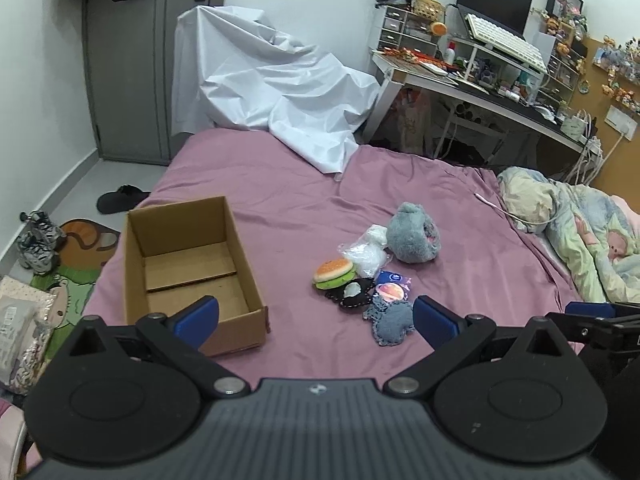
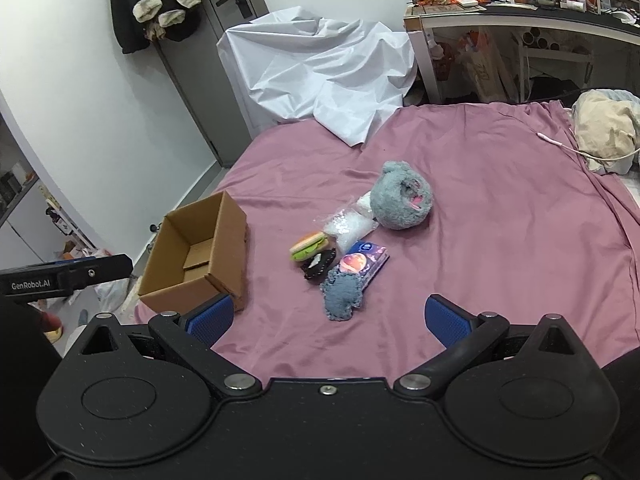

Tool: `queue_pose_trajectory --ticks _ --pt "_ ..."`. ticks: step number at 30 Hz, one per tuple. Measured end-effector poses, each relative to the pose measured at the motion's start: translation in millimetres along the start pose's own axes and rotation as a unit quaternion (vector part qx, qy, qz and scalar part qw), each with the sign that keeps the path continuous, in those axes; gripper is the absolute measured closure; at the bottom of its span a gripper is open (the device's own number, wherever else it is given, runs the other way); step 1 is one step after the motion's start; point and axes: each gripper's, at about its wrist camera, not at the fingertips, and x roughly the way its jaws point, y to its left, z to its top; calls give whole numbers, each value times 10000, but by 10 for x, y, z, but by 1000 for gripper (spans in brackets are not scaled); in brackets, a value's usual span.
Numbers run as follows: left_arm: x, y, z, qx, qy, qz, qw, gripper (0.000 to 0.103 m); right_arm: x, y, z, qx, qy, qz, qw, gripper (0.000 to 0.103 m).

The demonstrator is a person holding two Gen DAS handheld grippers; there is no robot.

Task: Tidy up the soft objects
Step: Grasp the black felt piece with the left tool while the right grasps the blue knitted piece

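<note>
Both grippers were spread wide and empty. The blue knit toy (image 2: 341, 295), nearest of the pile on the bed (image 2: 500, 240), lay straight ahead of the right gripper (image 2: 328, 320); the left gripper (image 1: 316, 322) pointed nearer the cardboard box (image 1: 192, 264).

Even, soft indoor light on my feeds, moderately bright. White sheet (image 1: 276, 92) brightest area, no blown glare. Faint shadows under cardboard box (image 1: 192, 264). Strong fisheye bending at edges, dark corner vignetting. Centre sharp, my gripper bodies slightly soft.
</note>
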Motion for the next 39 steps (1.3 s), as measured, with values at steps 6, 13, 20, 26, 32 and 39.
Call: queue_pose_trajectory --ticks 6,13,20,26,32,39 --pt "224 -5 41 129 152 -374 9991 1 135 -105 5 59 52 -123 9999 0" --pt "533 -50 109 474 331 -591 9966 2 286 -233 -2 207 140 -31 9997 1" --pt "914 -77 105 714 523 -796 9929 3 470 -290 -7 307 246 -24 9992 9" --pt "1222 -67 76 732 686 -904 9908 7 636 -318 -9 380 298 29 9988 15" --pt "1465 -71 46 713 605 -1054 9900 13 853 -303 -20 398 356 164 9984 24" --pt "1749 -156 -16 830 665 -1156 9876 21 1030 -299 -56 522 386 148 9978 27"
